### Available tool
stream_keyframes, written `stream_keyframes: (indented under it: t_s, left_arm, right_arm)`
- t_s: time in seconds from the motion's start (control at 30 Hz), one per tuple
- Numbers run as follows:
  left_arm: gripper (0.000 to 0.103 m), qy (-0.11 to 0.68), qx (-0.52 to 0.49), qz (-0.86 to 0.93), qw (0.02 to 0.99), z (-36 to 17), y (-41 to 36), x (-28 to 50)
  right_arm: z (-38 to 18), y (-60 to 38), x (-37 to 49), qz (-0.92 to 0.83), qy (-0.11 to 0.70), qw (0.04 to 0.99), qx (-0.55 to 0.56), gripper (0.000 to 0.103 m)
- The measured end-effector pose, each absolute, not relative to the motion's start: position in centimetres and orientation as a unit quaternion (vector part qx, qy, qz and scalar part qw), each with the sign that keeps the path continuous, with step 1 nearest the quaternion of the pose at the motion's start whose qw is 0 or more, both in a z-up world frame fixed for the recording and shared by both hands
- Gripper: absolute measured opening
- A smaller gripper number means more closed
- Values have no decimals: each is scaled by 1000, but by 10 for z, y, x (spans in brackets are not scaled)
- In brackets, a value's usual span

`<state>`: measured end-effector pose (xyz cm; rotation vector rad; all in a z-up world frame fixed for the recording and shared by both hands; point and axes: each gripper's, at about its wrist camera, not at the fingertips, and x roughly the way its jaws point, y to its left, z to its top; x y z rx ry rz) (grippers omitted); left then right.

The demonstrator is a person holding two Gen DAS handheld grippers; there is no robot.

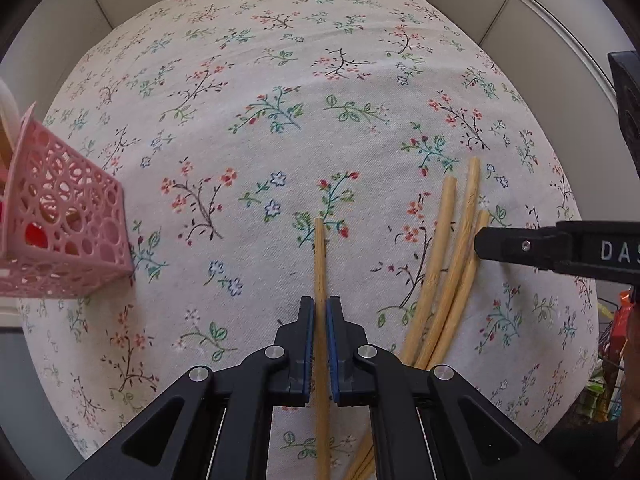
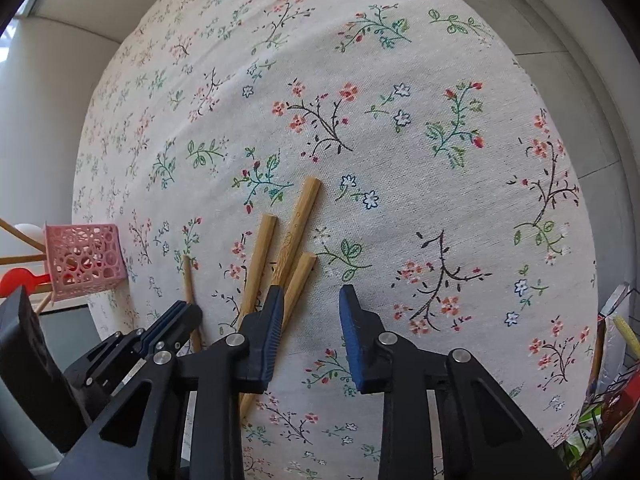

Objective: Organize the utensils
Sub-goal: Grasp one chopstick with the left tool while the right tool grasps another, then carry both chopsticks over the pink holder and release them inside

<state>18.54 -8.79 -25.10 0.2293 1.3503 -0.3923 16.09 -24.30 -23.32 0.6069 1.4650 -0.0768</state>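
Fingers (image 1: pixel 308 344) of the left gripper (image 1: pixel 320 312) stood narrow, their blue pads pressed against a single bamboo chopstick (image 1: pixel 319 264) that ran straight between them and pointed away from the camera, its far end lying over a flower print on the floral tablecloth (image 1: pixel 280 80). Whether that stick was lifted off the cloth or lay flat on it could not be told. To the right of the held chopstick, three more bamboo chopsticks (image 1: pixel 444 264) lay fanned on the cloth, their near ends bunched and their far ends spread. The right gripper (image 2: pixel 310 300) hovered at those three chopsticks (image 2: pixel 280 264) with its jaws wide apart and nothing between them; its left finger (image 2: pixel 266 332) sat over the lower part of the bundle, while its right finger was over bare cloth. From the left wrist view, one tip of the right gripper (image 1: pixel 520 246) reached to the rightmost stick of the fan. Well to the left of the held chopstick, a pink perforated basket (image 1: pixel 68 216) stood at the cloth's edge, with wooden handles and a red utensil (image 2: pixel 18 278) showing in it.
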Motion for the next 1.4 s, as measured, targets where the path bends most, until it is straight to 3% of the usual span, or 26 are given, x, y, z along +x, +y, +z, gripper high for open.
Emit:
stream_keyframes:
  t_s: [0.33, 0.77, 0.97, 1.1, 1.4]
  left_arm:
    - [7, 626, 99, -179, 752, -246, -46, 162]
    - [7, 641, 80, -177, 742, -238, -20, 163]
    - [7, 638, 78, -174, 746, -238, -17, 165]
    - [6, 635, 69, -174, 750, -238, -16, 169]
    - [6, 576, 99, -174, 792, -209, -32, 160]
  right_arm:
    - [-231, -211, 163, -45, 662, 721, 200, 20]
    - [-218, -253, 162, -54, 634, 729, 252, 20]
    - [-231, -248, 183, -69, 640, 728, 237, 20]
    - [-229, -238, 186, -85, 635, 743, 192, 15]
    - [-221, -260, 171, -43, 590, 757, 278, 8]
